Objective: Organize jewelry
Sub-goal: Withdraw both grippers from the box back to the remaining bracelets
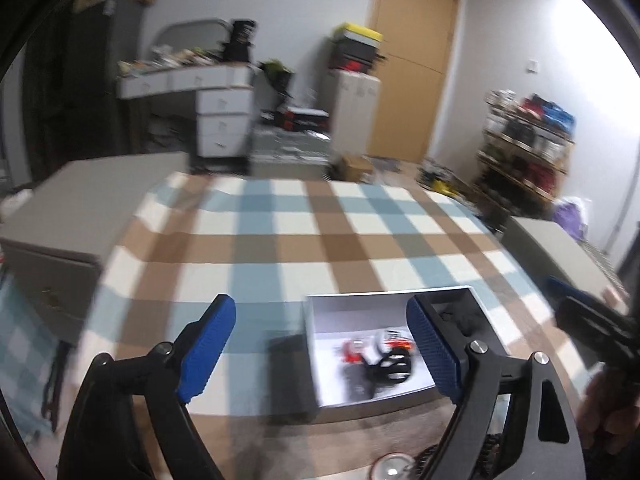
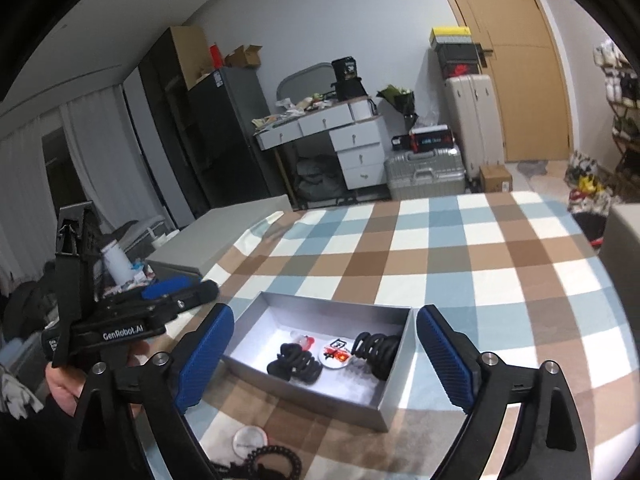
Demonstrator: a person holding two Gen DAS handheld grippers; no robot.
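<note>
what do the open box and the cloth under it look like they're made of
The box looks like stiff cardboard with a matte grey outside and white lining: thin straight walls and sharp folded corners. The cloth looks like soft woven fabric, matte, in brown, blue and white checks; it drapes and ripples at its left edge.

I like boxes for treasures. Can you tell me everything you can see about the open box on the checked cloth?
The box is a shallow rectangle with no lid on, grey outside and white inside, probably cardboard. It sits flat on the checked cloth, near its front edge. Inside lie two black coiled hair ties, a round badge with red on it, and a small clear and red piece. Nothing grips the box; both grippers are off it.
</note>
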